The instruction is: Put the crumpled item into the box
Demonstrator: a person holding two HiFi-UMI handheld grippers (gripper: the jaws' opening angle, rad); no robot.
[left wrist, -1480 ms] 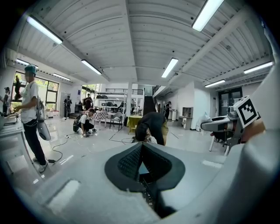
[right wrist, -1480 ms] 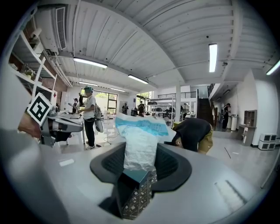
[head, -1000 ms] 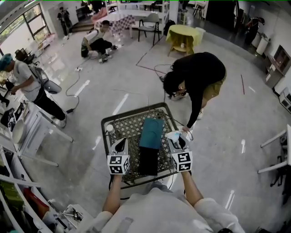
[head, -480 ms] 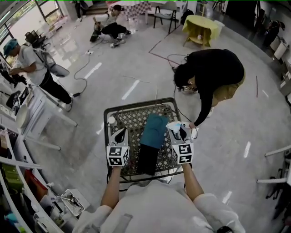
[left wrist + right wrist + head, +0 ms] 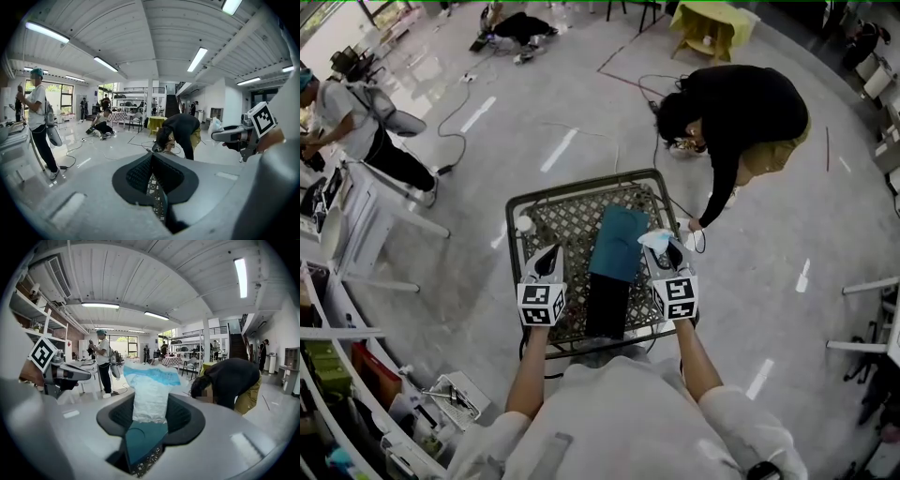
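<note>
A teal box (image 5: 617, 244) lies on the metal mesh table (image 5: 572, 223), with a black panel (image 5: 607, 305) at its near end. My right gripper (image 5: 667, 251) hovers at the box's right side, shut on a crumpled white and blue item (image 5: 654, 241). In the right gripper view the crumpled item (image 5: 151, 394) stands up between the pads, with the teal box (image 5: 143, 439) below them. My left gripper (image 5: 546, 255) hangs over the mesh left of the box, jaws shut and empty. The left gripper view shows the mesh (image 5: 154, 192) under its pads (image 5: 140, 173).
A person in black (image 5: 731, 108) bends over just beyond the table's far right corner, one hand (image 5: 692, 225) near its edge. A small white object (image 5: 523, 223) sits on the table's far left. Cables (image 5: 455, 103) run across the floor. Shelving (image 5: 337, 375) stands at the left.
The head view has swung down, so the table sits higher in the picture. Both grippers have sunk a little toward the table, and the right one still holds the crumpled item.
</note>
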